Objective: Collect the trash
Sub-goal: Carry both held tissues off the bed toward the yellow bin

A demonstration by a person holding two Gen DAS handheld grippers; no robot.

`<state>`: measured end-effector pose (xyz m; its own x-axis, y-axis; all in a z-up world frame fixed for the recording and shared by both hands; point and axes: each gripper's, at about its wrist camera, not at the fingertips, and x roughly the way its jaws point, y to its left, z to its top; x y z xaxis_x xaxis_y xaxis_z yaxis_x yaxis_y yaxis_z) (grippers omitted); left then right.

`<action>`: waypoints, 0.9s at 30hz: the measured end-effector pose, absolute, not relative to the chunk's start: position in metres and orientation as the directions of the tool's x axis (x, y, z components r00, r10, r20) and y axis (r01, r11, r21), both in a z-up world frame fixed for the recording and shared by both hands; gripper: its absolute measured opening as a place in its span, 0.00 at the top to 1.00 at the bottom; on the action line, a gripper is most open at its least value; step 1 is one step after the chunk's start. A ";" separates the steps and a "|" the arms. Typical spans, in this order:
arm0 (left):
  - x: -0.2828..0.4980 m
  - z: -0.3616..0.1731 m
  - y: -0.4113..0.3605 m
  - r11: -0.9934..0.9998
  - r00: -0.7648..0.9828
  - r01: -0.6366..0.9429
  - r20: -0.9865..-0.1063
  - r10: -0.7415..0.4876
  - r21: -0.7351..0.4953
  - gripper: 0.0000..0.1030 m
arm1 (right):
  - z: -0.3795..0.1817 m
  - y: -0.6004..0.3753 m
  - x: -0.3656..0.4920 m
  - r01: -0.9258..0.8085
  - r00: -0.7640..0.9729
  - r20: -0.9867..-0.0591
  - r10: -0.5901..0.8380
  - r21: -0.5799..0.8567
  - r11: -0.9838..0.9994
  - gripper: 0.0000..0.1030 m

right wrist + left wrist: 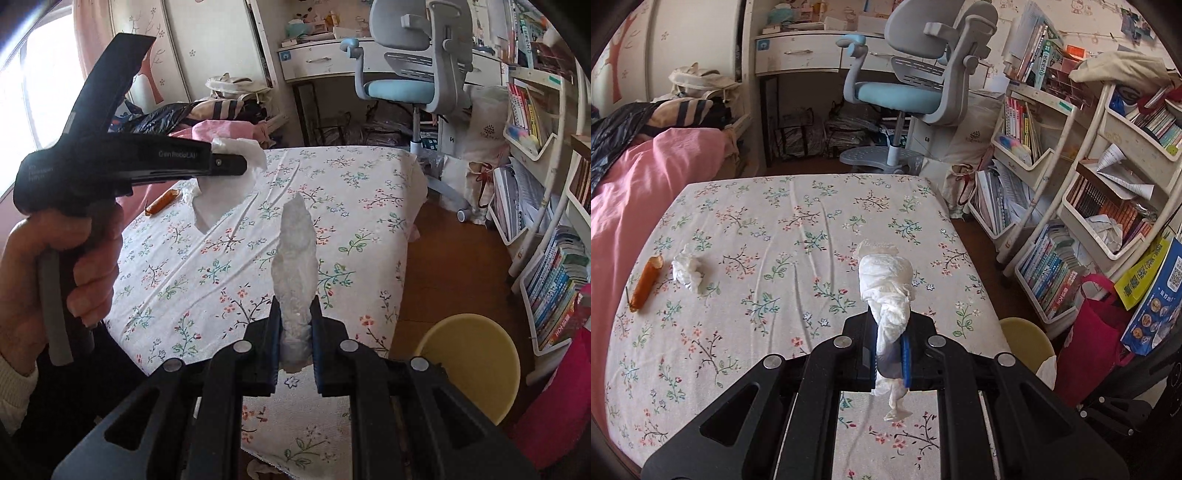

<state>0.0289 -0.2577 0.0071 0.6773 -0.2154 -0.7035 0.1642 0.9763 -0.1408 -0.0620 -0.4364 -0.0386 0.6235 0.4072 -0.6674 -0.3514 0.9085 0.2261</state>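
We are clamping a twisted white tissue point(886, 291) in the left tool point(889, 354) and a crumpled clear plastic wrap point(297, 258) in the right tool point(295, 332), both above the floral bed point(775, 206). Either thin wad may be slipping free before reaching the yellow bin point(469, 365) at the bedside. A tissue ball point(687, 268) and sausage point(646, 281) are waiting behind.

The left tongs point(890, 343) point downward at a slant, jaws clamped tight on a white tissue point(884, 280). The right tongs point(295, 332) slant down likewise, pinching crumpled clear plastic point(297, 258). A hand point(62, 266) grips the left tongs' handle.
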 end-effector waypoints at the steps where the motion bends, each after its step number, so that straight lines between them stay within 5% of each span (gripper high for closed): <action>1: 0.030 0.006 -0.262 0.976 0.676 0.170 -0.704 -0.217 -0.138 0.91 | -0.037 -0.436 -0.061 -0.351 0.627 -0.662 0.410 0.230 0.908 0.85; 27: 0.031 0.001 -0.285 0.968 0.664 0.226 -0.711 -0.233 -0.107 0.91 | -0.038 -0.436 -0.063 -0.351 0.639 -0.652 0.407 0.224 0.909 0.83</action>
<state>0.0311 -0.2849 0.0014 0.6635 -0.2334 -0.7108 0.2264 0.9682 -0.1065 -0.0627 -0.4359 -0.0381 0.6391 0.4072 -0.6525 -0.3507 0.9093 0.2240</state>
